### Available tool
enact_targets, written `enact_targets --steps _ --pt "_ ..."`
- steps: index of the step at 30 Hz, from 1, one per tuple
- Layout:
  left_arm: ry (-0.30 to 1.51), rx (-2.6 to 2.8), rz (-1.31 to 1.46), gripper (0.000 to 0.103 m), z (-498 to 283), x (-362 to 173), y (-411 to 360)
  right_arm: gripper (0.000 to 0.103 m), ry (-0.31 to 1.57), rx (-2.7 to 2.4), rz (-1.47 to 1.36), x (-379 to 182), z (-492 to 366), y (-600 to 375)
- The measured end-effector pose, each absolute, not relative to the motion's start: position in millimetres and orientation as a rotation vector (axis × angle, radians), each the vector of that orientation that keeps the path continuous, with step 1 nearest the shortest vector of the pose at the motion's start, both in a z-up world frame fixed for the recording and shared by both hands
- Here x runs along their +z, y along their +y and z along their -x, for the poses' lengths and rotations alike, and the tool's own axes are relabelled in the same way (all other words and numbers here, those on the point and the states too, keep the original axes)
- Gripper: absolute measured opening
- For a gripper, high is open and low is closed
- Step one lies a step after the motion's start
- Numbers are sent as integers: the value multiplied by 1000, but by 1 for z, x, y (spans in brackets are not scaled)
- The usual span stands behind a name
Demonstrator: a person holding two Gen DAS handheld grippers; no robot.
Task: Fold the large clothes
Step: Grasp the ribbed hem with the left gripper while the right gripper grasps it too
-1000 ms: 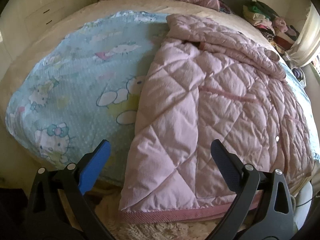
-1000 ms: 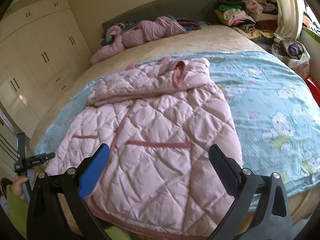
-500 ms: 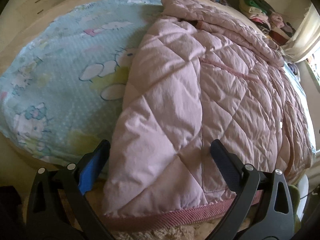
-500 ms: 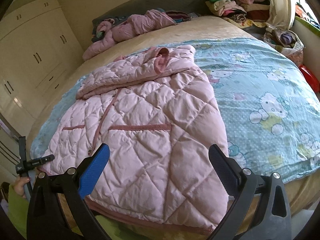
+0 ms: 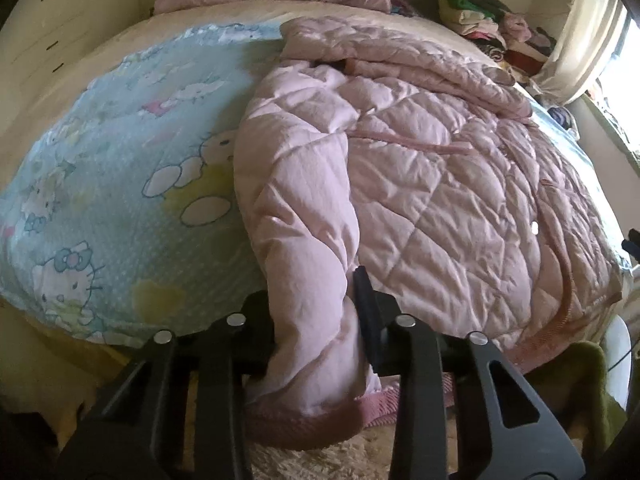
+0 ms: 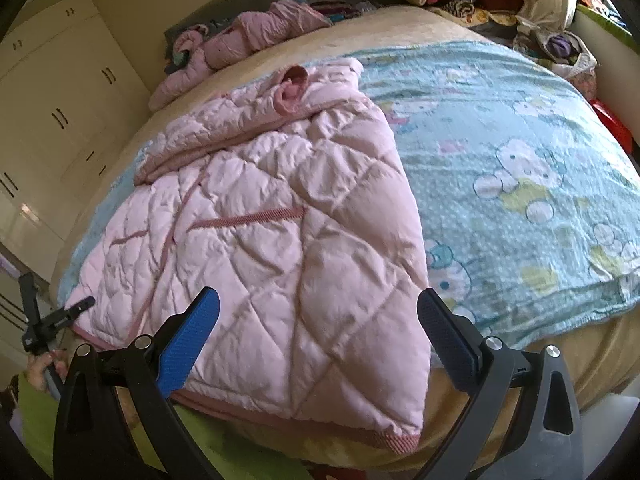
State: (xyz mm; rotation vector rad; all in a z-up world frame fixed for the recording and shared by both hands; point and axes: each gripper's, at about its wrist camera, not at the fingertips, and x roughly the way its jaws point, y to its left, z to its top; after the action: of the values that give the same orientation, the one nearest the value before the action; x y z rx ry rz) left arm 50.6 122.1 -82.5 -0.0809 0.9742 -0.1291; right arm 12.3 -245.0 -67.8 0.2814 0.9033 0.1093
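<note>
- Your left tongs (image 5: 316, 312) have just closed, now pinching the pink quilted coat (image 5: 420, 168) at its hem corner.
- Your right tongs (image 6: 320, 336) stand spread over the coat's other corner.
- Coat lies on the bed (image 6: 420, 32).

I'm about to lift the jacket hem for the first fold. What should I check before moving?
1. Left gripper clamped on the pink quilted jacket, its fingers having just closed on a bunched hem corner: ok.
2. Right gripper holding the hem: not ok, fingers open astride the other corner.
3. Jacket spread flat on the Hello Kitty blanket: ok, apart from the bunched corner.
4. Sleeves folded in across the top: ok.
5. Nothing lying on the jacket: ok.
</note>
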Motion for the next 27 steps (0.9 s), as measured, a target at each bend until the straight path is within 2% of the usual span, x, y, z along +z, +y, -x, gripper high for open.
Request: enact_targets --steps 12,16,18,19,22,24,25,26,27 --pt "965 -150 117 24 -49 -82 127 99 1050 110 -364 -107 5 -257" --pt "971 -149 114 28 -49 -84 129 93 1067 102 -415 -118 8 -260" --pt "973 -149 129 31 -49 -85 132 86 1091 95 -425 -124 8 -262" --pt "974 -148 132 32 -49 -85 133 77 1096 94 -438 -126 9 -263" --pt "981 -141 137 37 -47 -87 137 65 1091 107 -423 -127 12 -262" --pt "986 -136 149 41 -46 -89 140 53 1082 119 -386 -123 15 -259" --pt "988 -134 152 42 -46 -90 141 40 1076 124 -365 -120 17 -258" --pt "991 -129 151 47 -46 -91 142 34 1070 117 -346 -118 19 -258" --pt "996 -123 149 56 -46 -91 143 30 1057 128 -338 -114 22 -258"
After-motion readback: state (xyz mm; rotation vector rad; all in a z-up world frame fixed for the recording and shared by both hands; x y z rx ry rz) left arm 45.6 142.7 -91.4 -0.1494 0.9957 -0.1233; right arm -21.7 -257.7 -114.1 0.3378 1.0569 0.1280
